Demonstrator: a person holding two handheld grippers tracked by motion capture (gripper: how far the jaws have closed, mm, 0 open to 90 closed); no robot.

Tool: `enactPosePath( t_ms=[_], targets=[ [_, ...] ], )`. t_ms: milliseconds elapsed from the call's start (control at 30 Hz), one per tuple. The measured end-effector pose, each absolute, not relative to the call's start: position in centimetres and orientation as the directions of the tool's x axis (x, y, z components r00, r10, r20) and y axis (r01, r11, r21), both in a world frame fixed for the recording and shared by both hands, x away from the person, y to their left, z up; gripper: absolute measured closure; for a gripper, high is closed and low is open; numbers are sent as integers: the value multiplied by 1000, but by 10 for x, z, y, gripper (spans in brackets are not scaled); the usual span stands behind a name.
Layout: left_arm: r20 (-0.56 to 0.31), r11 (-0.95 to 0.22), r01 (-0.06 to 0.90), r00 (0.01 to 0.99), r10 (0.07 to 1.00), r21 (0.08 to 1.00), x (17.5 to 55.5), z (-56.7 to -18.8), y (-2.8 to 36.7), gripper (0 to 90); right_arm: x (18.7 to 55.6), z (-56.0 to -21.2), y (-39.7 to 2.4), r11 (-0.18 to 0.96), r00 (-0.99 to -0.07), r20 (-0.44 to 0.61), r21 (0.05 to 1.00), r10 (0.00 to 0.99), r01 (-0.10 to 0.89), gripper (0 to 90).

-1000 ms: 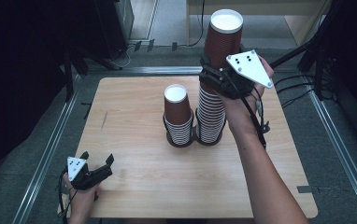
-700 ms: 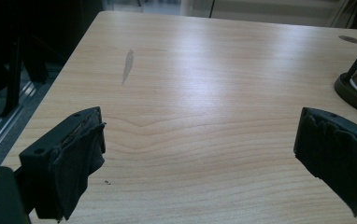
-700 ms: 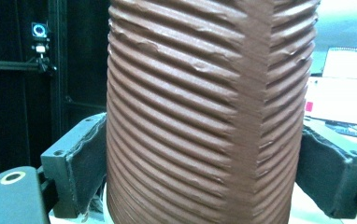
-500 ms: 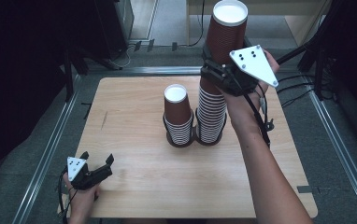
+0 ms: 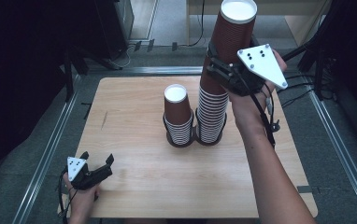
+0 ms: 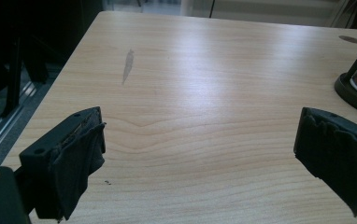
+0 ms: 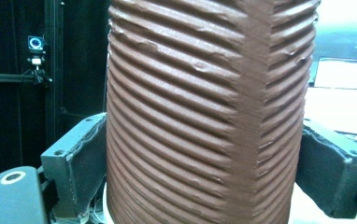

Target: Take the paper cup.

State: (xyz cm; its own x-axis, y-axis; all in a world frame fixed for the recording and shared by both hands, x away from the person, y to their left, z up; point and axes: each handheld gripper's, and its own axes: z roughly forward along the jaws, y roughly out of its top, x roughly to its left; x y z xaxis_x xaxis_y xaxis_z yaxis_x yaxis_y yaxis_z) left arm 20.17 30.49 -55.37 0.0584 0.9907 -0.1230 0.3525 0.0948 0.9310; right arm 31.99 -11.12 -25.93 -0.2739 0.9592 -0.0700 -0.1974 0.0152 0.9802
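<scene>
A brown ribbed paper cup [image 5: 233, 35] is the top one above a tall stack of cups [image 5: 211, 116] at the table's middle. My right gripper [image 5: 217, 70] is shut on this cup's lower part, and its pads [image 7: 81, 163] press both sides of the ribbed wall [image 7: 204, 107]. Whether the cup's bottom is free of the stack I cannot tell. A shorter stack [image 5: 177, 112] stands just left of it in a black holder [image 5: 182, 141]. My left gripper [image 5: 97, 169] rests near the front left corner, open, with bare wood between its pads [image 6: 76, 154].
The wooden table [image 5: 134, 116] has a small grey mark [image 6: 128, 65] on its left side. The holder's black base [image 6: 354, 91] lies far right of my left gripper. Metal rails [image 5: 46, 154] run along both sides, and cables [image 5: 303, 95] lie right of the table.
My right gripper has lifted the top cup higher above the tall stack. The left gripper has stayed where it was.
</scene>
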Motion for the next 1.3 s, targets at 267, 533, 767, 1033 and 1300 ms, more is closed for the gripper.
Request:
enactPosePath(
  t_ms=[267, 533, 767, 1033, 1300],
  targets=[
    [-123, 95, 353, 58, 991, 931, 202, -554, 305, 24, 316, -256, -119, 13, -261, -68, 979, 963, -205, 119],
    [-122, 94, 354, 59, 991, 931, 202, -554, 305, 24, 313, -256, -130, 12, -241, -65, 977, 968, -213, 119],
    [-123, 95, 354, 58, 991, 930, 202, -554, 305, 24, 312, -258, -140, 22, -223, -70, 977, 972, -211, 119],
    [-123, 95, 354, 57, 991, 930, 202, -554, 305, 24, 312, -258, -150, 20, -204, -64, 977, 977, -211, 119],
    [-124, 95, 353, 58, 991, 931, 202, -554, 305, 24, 311, -264, -158, 27, -188, -66, 979, 980, -203, 119]
  ],
)
